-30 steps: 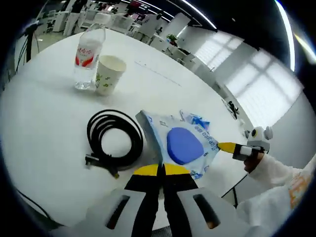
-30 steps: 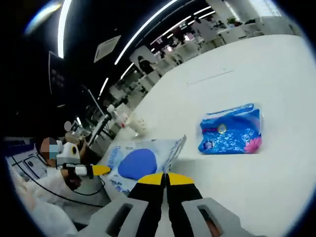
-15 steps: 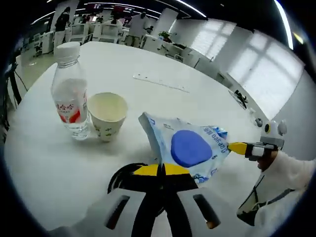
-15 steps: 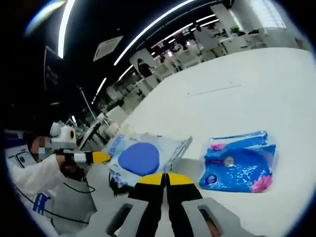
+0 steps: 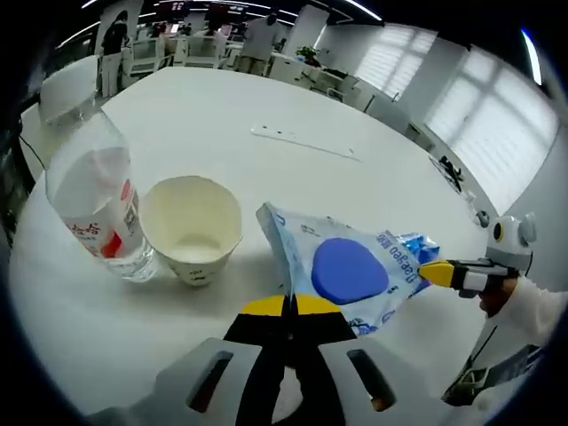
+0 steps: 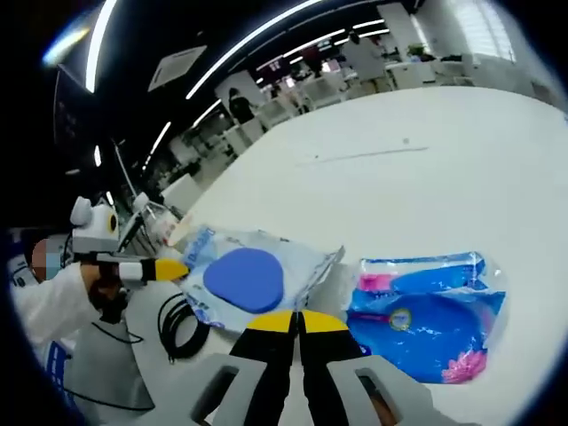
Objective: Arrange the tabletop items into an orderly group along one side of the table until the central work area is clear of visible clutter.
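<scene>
An open-plan office, desks and ceiling strip lights receding behind a wide white table [image 5: 266, 106]. In my left gripper view, from left to right: a clear water bottle [image 5: 93, 209] with a red-and-white label stands upright at the near left edge, a paper cup [image 5: 193, 229] stands open-mouthed just beside it, and a white-and-blue packet [image 5: 342, 271] with a big blue oval on its face is held up off the table.

My left gripper [image 5: 289, 304] has its yellow-tipped jaws pressed together on the packet's near edge. My right gripper [image 5: 444, 272] comes in from the right, its yellow tip at the packet's far-right corner, with a white sleeve [image 5: 528, 311] behind it.

In my right gripper view, left to right: the left gripper [image 6: 160, 269] reaches in from the left, meeting the packet [image 6: 248, 280] at its left corner. A coil of black cable [image 6: 182, 324] lies on the table below it. My right gripper [image 6: 297, 321] pinches the packet's near edge, jaws closed with no gap showing. A blue plastic pack [image 6: 430, 315] with pink markings lies flat on the table at right, near the packet but apart from it.
</scene>
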